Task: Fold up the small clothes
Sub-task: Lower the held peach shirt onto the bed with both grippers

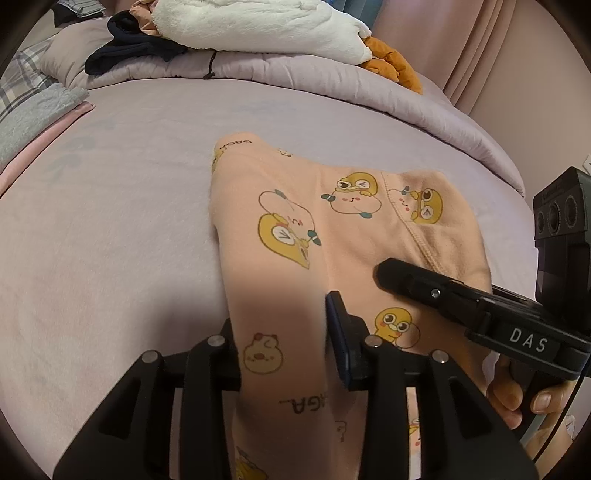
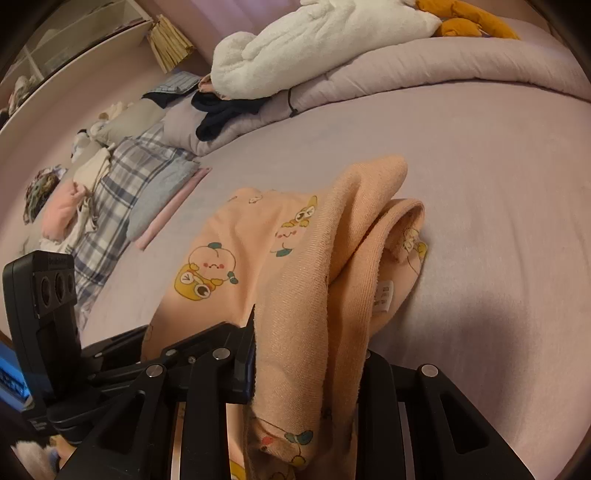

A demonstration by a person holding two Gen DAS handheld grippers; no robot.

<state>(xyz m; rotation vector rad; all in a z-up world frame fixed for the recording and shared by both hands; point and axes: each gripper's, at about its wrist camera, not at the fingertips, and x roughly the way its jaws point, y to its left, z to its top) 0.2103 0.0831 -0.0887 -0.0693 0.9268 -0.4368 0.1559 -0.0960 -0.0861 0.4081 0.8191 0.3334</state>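
Claws first: my left claw (image 1: pixel 284 332) reaches forward low over the bed (image 1: pixel 110 229), its two fingers straddling a strip of the peach garment (image 1: pixel 332 229), which runs between them and back under the camera. The fingers look pressed onto the cloth on both sides, so I read it as pinching the garment. My right claw (image 2: pixel 306 354) sits in much the same pose, tilted a little, with a bunched fold of the same garment squeezed between its fingers and draped over them. In the left view the right claw comes in from the right side, angled toward the middle of the fabric, and I can see the hand (image 1: pixel 524 402) wrapped round its handle.

The garment, printed with yellow cartoon ducks, lies on the lilac sheet ahead of both claws, its far end resting flat and its near end lifted into the grips. A small white label (image 2: pixel 384 297) shows inside an open fold. Beyond it a white plush blanket (image 1: pixel 258 26) lies on the rolled duvet (image 1: pixel 332 77).
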